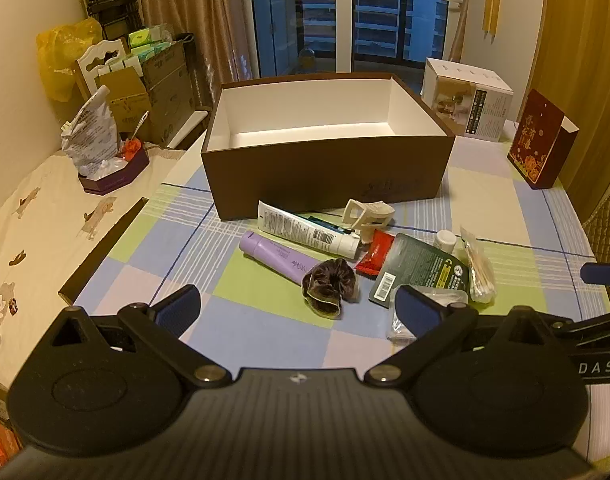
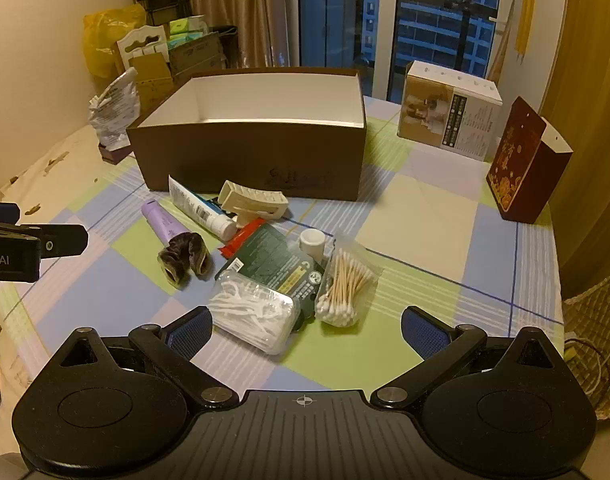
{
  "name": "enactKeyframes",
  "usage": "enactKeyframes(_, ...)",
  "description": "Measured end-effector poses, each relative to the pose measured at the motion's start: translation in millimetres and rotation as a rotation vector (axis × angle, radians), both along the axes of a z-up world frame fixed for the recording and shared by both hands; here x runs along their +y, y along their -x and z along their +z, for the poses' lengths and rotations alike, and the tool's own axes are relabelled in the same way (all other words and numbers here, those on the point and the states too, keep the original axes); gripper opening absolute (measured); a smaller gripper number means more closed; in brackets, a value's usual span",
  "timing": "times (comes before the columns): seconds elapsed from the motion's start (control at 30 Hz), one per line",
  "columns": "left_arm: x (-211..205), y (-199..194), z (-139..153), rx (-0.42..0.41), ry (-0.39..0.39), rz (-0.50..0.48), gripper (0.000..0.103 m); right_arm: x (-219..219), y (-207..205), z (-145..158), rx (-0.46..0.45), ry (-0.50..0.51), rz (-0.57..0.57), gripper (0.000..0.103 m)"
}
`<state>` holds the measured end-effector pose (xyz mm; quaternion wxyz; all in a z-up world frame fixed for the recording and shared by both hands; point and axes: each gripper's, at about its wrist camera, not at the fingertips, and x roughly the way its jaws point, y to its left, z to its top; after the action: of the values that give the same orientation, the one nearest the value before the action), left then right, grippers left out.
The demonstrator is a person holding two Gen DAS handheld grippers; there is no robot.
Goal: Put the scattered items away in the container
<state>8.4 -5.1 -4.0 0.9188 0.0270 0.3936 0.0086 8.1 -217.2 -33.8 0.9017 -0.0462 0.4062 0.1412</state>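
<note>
table: checked cloth point(image 2: 421, 216) | on it: brown box point(image 2: 249, 160), scattered toiletries, two cartons

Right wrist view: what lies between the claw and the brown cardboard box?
In the right wrist view, the scattered toiletries, nearest the open right claw a clear floss-pick case, lie before the brown cardboard box.
</note>
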Motion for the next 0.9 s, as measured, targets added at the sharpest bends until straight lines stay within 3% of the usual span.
enactKeyframes(0.9,-3.3,-8.4,0.7,0.009,-0.005,-0.003,0.102,-4.0,-12.6,2.8,-0.007,0.008,0.002,0.103)
